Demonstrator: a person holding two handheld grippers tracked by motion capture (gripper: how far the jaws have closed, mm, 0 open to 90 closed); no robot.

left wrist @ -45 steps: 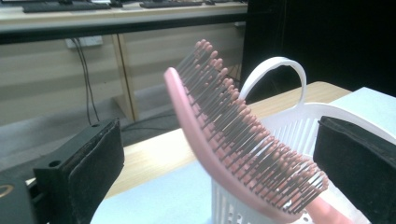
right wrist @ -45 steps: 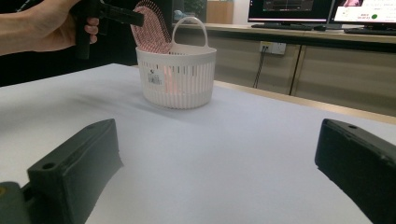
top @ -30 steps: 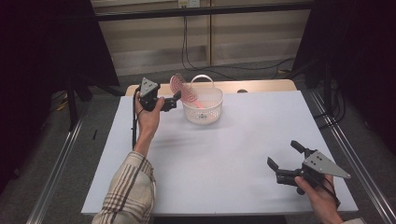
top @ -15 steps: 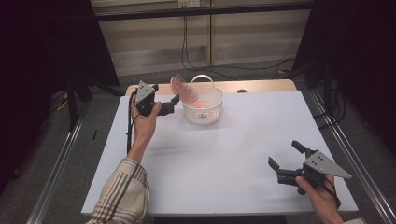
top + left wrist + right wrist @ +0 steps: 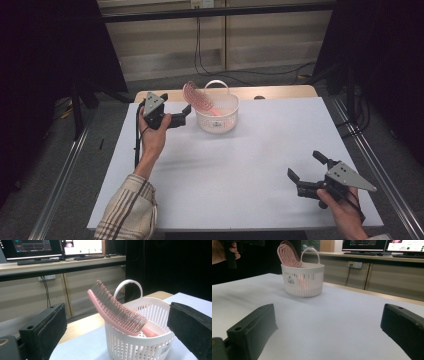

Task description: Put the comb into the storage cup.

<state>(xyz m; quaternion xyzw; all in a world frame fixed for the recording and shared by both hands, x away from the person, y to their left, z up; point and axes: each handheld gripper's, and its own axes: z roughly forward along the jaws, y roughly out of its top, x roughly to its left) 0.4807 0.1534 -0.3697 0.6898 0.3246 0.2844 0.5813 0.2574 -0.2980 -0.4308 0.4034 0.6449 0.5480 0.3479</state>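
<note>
A white slotted basket point(image 5: 218, 116) with a hoop handle stands at the far middle of the white table point(image 5: 240, 165). A pink hairbrush point(image 5: 196, 97) leans in it, bristle head up and out over the left rim. My left gripper point(image 5: 182, 115) hovers open just left of the basket, apart from the brush. In the left gripper view the brush point(image 5: 117, 311) and basket point(image 5: 140, 342) sit between and beyond the wide jaws. My right gripper point(image 5: 306, 166) rests open near the front right, with nothing between its fingers. From there the basket point(image 5: 303, 280) stands far off.
A wooden strip point(image 5: 280, 92) runs along the table's far edge. Metal rails point(image 5: 57, 185) flank the table on both sides. Cables point(image 5: 200, 45) hang behind. Monitors point(image 5: 404, 246) and a keyboard sit on a desk beyond. The person's left hand point(image 5: 224, 252) appears in the right gripper view.
The left hand and its gripper have sunk slightly and drawn a little back from the basket. The brush stays leaning in the basket. The right gripper has not moved.
</note>
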